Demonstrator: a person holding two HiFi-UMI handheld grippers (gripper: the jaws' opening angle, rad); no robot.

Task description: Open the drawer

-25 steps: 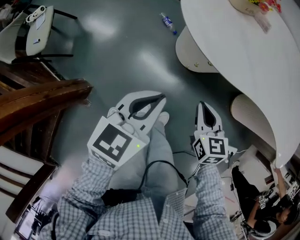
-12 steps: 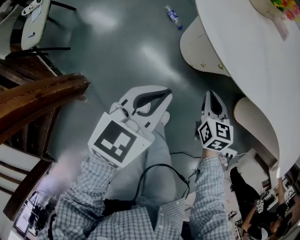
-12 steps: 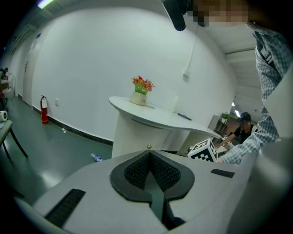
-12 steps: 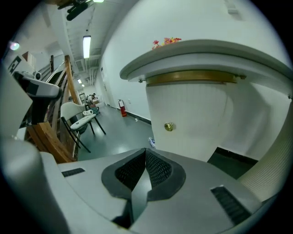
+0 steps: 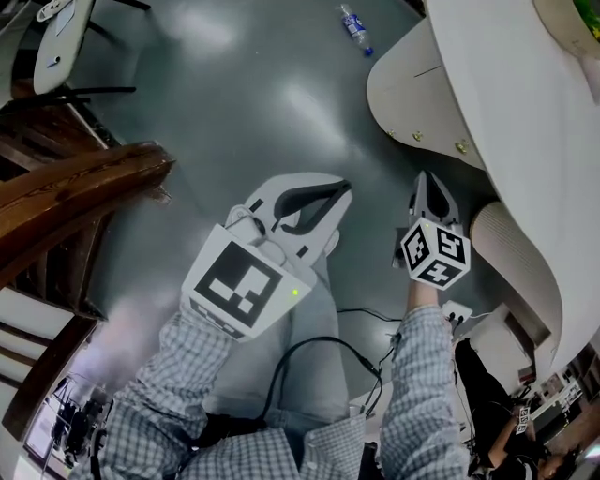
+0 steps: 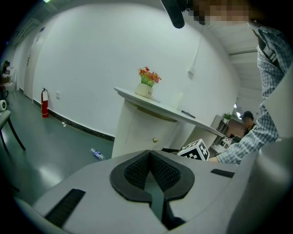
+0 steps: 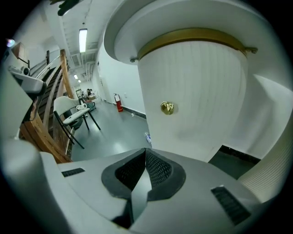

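A white rounded cabinet (image 7: 192, 91) with a small brass knob (image 7: 167, 108) stands straight ahead in the right gripper view, under a white counter top (image 5: 506, 103). My right gripper (image 7: 145, 150) is shut and empty, pointing at the knob from a short way off. In the head view the right gripper (image 5: 427, 176) hangs just left of the cabinet base, whose brass knobs (image 5: 417, 137) show. My left gripper (image 5: 345, 190) is shut with nothing in it and sits further left over the floor. In its own view the left gripper (image 6: 149, 152) faces the cabinet's other knob (image 6: 155, 140).
A wooden stair rail (image 5: 84, 192) runs along the left, with a white chair (image 5: 56, 37) beyond it. A plastic bottle (image 5: 354, 26) lies on the grey floor. A flower pot (image 6: 147, 84) stands on the counter. A fire extinguisher (image 6: 44, 101) stands by the far wall.
Both grippers have sunk lower, and the right one has come closer to the cabinet base. Both stay shut and empty.
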